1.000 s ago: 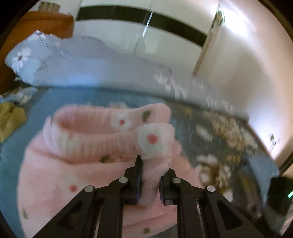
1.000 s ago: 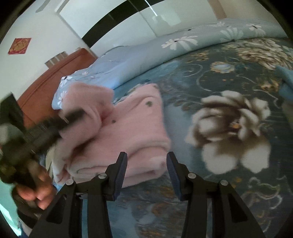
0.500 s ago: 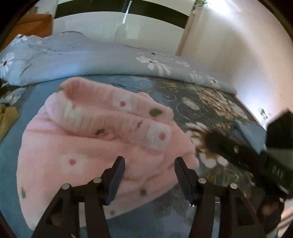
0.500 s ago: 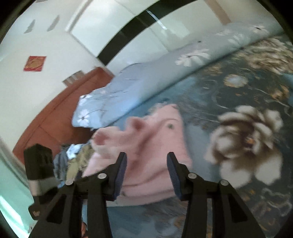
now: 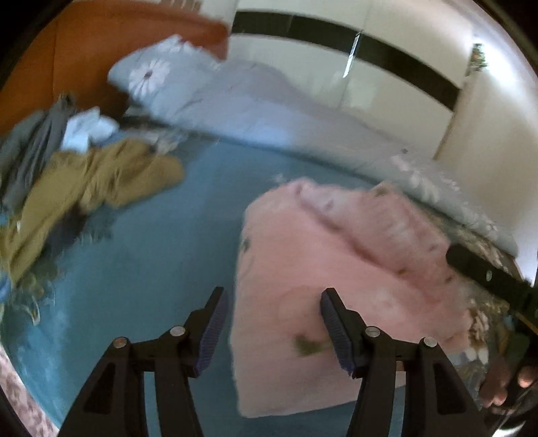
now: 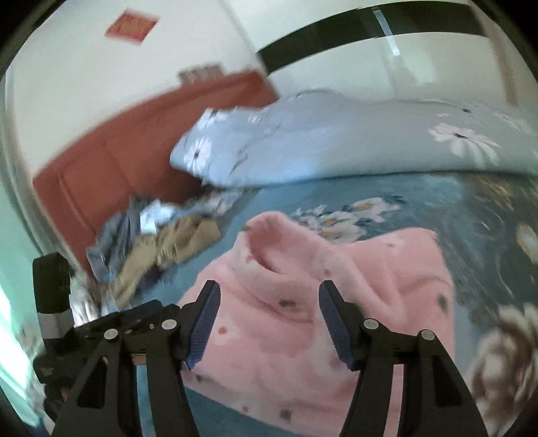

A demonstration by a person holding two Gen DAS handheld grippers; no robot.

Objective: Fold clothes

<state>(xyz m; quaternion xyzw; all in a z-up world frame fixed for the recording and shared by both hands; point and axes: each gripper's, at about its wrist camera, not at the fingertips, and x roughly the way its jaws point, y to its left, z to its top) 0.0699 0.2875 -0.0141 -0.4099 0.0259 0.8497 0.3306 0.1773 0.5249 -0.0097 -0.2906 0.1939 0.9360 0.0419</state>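
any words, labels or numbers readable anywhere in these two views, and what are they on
None can be read.
Red square sign on the wall: blurred, any characters on it illegible.
Pink garment on the bed: only flower and dot prints, no lettering.
Left claw and right claw, both open: no visible markings.
The pile of clothes near the headboard is too blurred to show any label.
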